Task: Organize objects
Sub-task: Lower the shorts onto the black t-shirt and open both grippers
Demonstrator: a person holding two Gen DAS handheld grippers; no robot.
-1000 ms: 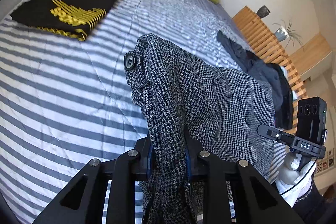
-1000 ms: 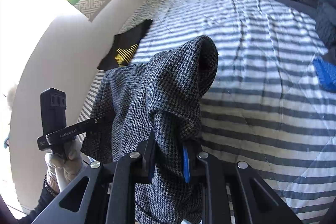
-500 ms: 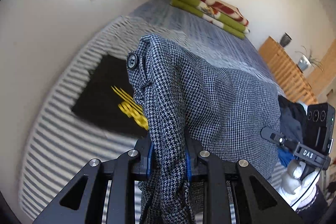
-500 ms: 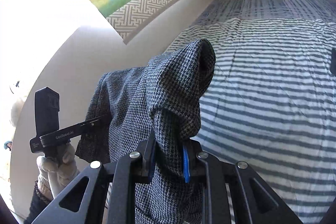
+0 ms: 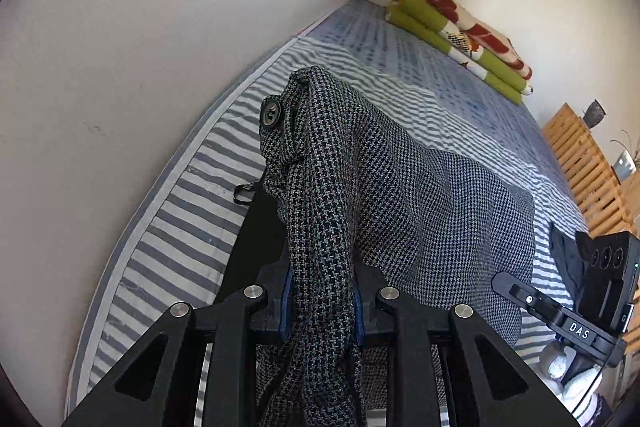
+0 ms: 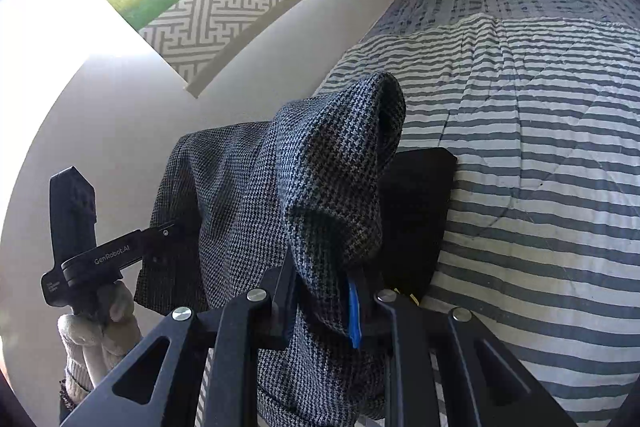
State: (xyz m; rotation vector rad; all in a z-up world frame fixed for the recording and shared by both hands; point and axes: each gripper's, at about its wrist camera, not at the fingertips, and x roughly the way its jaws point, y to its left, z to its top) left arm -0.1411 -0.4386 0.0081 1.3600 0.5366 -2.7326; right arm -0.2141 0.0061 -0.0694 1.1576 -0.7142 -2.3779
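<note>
Both grippers have swung the houndstooth garment (image 5: pixel 420 195) toward the wall; left gripper (image 5: pixel 320 303) and right gripper (image 6: pixel 326 303) fingers clamp its edge, spreading it above the folded black shirt (image 6: pixel 416 211) for stacking.

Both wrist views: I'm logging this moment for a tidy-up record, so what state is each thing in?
Left claw: shut on the houndstooth garment.
Right claw: shut on the same garment.
Houndstooth garment: lifted, bunched, hanging between both claws.
Black shirt: folded, lying flat on the bed.
Green blanket: folded, stacked at the bed's far end.
Striped bedcover: spread over the bed.
</note>
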